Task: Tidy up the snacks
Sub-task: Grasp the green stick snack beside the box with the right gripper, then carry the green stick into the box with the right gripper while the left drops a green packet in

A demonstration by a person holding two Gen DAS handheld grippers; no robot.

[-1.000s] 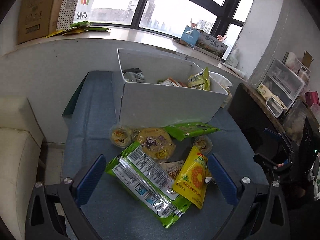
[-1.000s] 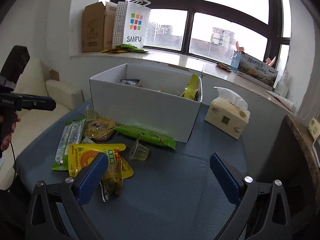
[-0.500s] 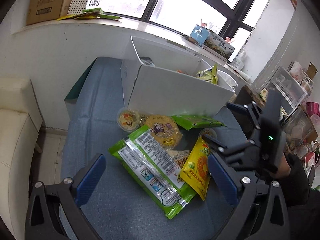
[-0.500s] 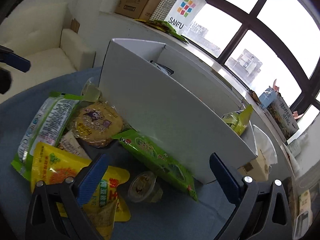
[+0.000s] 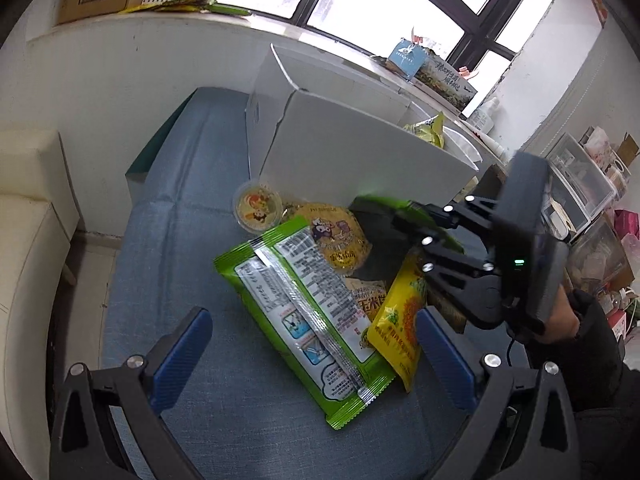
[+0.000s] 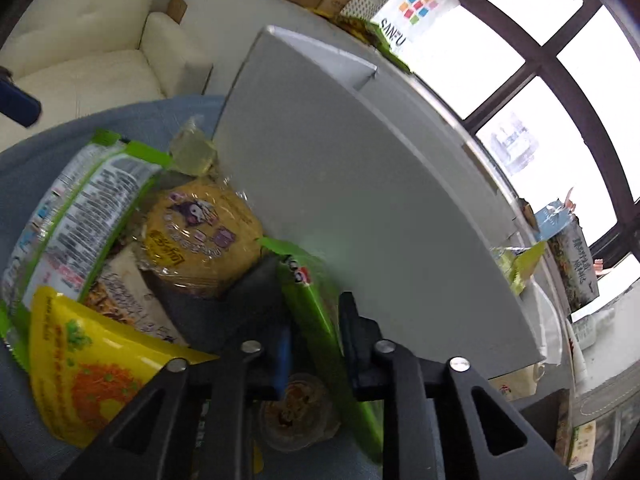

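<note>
Snacks lie on a blue table before a white cardboard box [image 5: 360, 152]. My right gripper [image 6: 310, 300] is shut on a long narrow green snack pack [image 6: 316, 312]; it also shows in the left wrist view [image 5: 404, 224], with the pack [image 5: 380, 205] in its jaws. My left gripper [image 5: 312, 344] is open and empty above a large green packet [image 5: 304, 308]. A yellow packet [image 5: 400, 320], a round yellow cake [image 5: 336, 236], a jelly cup [image 5: 258, 208] and a second cup [image 6: 296, 408] lie there too.
A cream sofa [image 5: 24, 240] stands left of the table. The windowsill [image 5: 200, 20] behind holds cardboard boxes and a tissue box. Storage drawers [image 5: 580, 176] stand at the right. The box [image 6: 360, 200] holds a green-yellow packet [image 6: 520, 264].
My right gripper has moved down to the long green pack and shut on it. My left gripper has shifted slightly closer over the pile and stays open.
</note>
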